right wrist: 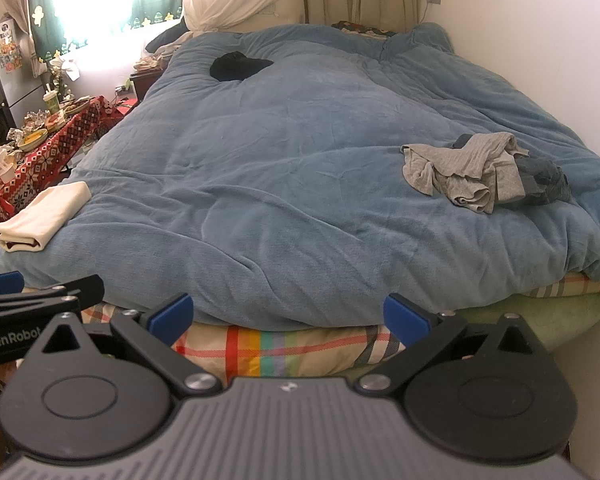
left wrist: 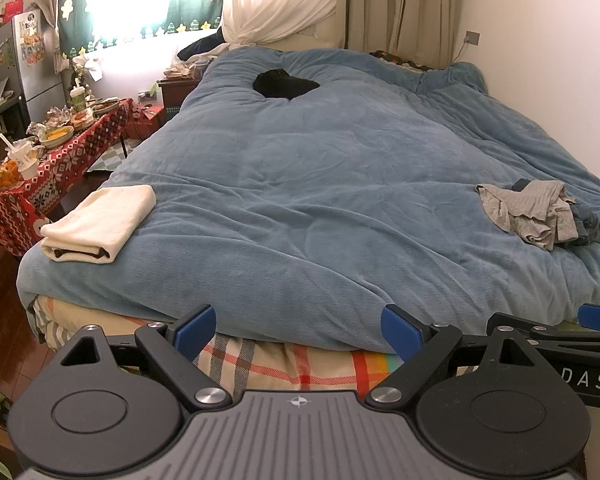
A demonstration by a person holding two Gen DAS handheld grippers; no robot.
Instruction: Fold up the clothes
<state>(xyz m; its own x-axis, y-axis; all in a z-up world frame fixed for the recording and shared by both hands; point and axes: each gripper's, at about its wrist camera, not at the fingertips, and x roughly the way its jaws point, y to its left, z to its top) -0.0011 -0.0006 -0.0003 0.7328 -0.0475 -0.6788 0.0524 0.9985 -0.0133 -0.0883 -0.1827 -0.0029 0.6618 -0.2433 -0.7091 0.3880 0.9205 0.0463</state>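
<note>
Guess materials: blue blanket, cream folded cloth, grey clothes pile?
Blue blanket: looks like plush fleece, matte, with soft nap and rounded creases. Cream folded cloth: soft knit or fleece, matte, thick rounded fold edges; a dark layer shows inside the fold. Grey clothes pile: thin jersey knit, probably cotton blend, faint ribbing, limp crumples; the darker blue piece beneath may be denim, unclear.

Plush, matt blue duvet (left wrist: pixel 300 184); soft cream folded towel (left wrist: pixel 100 222); crumpled grey ribbed-knit clothes (right wrist: pixel 472 172); matt black plastic left gripper (left wrist: pixel 300 330) with polished metal pivots.
</note>
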